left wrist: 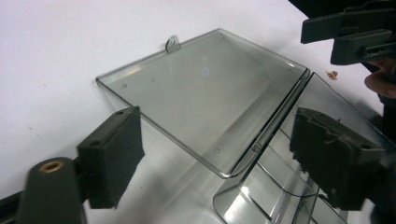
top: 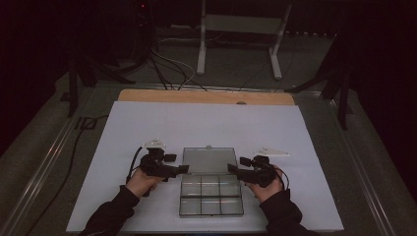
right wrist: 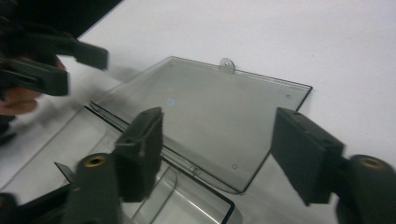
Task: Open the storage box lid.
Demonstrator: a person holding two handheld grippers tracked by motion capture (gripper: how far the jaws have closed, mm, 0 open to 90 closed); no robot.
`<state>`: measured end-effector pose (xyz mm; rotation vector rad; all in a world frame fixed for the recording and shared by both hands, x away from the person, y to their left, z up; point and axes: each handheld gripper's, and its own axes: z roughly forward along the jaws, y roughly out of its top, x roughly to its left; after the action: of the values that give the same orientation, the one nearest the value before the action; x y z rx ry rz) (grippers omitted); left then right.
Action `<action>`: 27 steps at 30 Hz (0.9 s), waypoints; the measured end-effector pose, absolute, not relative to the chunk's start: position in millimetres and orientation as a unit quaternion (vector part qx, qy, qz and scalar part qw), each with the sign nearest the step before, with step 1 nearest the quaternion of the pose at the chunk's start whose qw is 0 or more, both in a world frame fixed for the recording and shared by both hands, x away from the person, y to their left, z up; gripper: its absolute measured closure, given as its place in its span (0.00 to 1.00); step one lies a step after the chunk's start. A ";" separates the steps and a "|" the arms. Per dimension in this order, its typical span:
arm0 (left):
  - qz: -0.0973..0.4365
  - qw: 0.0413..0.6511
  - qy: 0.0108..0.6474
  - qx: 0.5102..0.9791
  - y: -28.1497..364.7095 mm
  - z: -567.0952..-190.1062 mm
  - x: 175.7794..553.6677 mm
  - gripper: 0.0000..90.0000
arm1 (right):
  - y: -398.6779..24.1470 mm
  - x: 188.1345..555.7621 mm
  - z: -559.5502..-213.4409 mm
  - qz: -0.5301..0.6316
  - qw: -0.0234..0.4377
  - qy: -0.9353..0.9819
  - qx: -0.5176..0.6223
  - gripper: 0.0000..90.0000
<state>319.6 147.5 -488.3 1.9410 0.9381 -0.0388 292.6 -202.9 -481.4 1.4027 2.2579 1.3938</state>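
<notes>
While the clear box (top: 210, 194) lies open, each hand-held gripper (top: 184, 169) (top: 231, 169) gapes wide, gripping nothing.

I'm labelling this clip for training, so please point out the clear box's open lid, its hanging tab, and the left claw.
open lid (left wrist: 201, 93), left gripper view, middle of the clear panel.
hanging tab (right wrist: 227, 64), right gripper view, the small holed lug on the lid's far edge.
left claw (top: 183, 169), high view, between its jaw tips.

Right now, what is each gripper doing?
Left gripper: open, holding nothing, at the clear box.
Right gripper: open, holding nothing, over the lid.
</notes>
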 end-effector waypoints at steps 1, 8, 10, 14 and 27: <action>-0.010 0.477 0.376 0.794 147.9 -486.8 317.8 0.19 | -202.2 292.4 -480.4 0.465 0.064 0.752 0.464 0.31; 0.028 0.489 0.330 0.807 149.9 -479.3 305.0 0.14 | -204.6 289.6 -472.3 0.498 0.057 0.747 0.437 0.20; 0.032 0.492 0.318 0.810 149.6 -478.6 301.4 0.10 | -205.8 288.9 -469.8 0.503 0.054 0.751 0.425 0.18; 0.050 0.490 0.295 0.819 147.7 -479.4 295.0 0.04 | -208.5 288.3 -466.1 0.508 0.057 0.759 0.403 0.15; 0.058 0.482 0.289 0.825 152.6 -482.2 286.4 0.02 | -231.7 284.9 -452.5 0.519 0.075 0.757 0.389 0.01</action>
<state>286.4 152.6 -482.2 2.0112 0.7052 0.1421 284.9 -231.7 -452.5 1.1658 2.2723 1.5577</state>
